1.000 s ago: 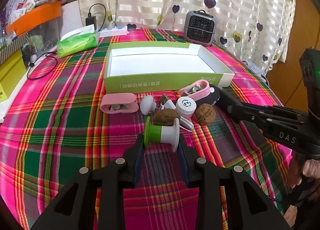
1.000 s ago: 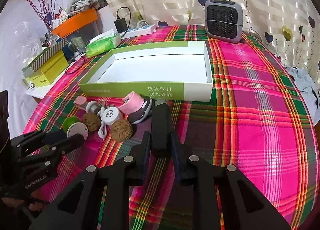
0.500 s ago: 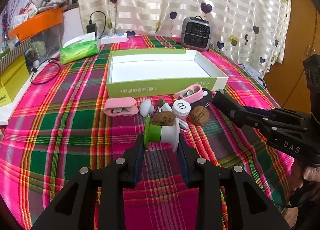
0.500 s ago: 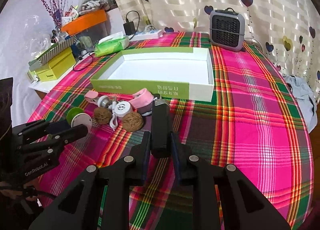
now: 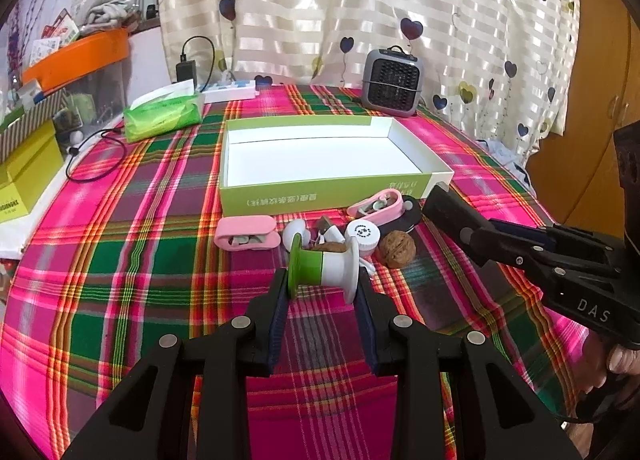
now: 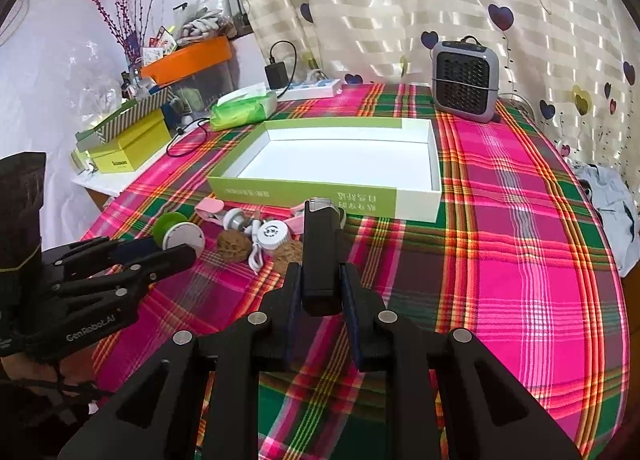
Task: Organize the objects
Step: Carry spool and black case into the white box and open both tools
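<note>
My left gripper (image 5: 323, 292) is shut on a green and white spool (image 5: 324, 265) and holds it above the plaid cloth. My right gripper (image 6: 320, 284) is shut on a black rectangular device (image 6: 319, 248), lifted off the table; it also shows in the left wrist view (image 5: 452, 208). An open green box with a white inside (image 5: 256, 196) lies beyond. In front of it lie two pink clips (image 5: 246, 231), a white cap (image 5: 362, 234), walnuts (image 5: 397, 254) and small white pieces.
A grey heater (image 5: 393, 82) stands behind the box. A green tissue pack (image 5: 162, 114), a charger with cable (image 5: 186, 70) and yellow boxes (image 6: 128, 148) lie at the left. The table edge curves along the right, with cloth (image 6: 612, 200) beyond it.
Both grippers have risen and drawn back from the pile, each with its object. The spool and the black device have left the table.
</note>
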A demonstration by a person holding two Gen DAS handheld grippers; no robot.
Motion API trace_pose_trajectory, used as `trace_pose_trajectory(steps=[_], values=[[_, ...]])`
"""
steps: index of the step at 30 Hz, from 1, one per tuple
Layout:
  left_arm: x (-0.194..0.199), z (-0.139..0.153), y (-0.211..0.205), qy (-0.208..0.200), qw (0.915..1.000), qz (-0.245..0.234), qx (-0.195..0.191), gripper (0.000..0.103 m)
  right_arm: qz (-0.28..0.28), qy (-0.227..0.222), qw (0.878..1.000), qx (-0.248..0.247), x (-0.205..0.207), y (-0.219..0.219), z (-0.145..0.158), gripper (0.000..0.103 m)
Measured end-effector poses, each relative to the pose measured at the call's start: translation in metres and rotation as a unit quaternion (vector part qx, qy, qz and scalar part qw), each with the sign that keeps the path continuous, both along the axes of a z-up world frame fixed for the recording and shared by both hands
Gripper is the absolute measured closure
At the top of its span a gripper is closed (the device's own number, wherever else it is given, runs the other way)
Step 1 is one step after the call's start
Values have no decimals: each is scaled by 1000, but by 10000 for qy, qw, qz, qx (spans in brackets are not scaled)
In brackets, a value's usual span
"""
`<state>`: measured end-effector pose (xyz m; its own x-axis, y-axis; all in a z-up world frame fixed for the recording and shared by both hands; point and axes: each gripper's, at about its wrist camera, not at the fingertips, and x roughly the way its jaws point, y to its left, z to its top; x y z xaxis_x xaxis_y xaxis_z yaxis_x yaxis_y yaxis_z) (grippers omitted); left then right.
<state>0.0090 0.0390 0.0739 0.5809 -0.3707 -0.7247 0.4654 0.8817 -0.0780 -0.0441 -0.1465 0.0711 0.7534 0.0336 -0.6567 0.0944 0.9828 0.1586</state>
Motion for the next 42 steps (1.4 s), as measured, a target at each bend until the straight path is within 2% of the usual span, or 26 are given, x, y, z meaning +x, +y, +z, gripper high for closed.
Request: trace_pose_trajectory(steps=[42], values=[[51,20,-29,-218,9997,-134,7,74,180,-198,9996,-45,45,-6,18,82]])
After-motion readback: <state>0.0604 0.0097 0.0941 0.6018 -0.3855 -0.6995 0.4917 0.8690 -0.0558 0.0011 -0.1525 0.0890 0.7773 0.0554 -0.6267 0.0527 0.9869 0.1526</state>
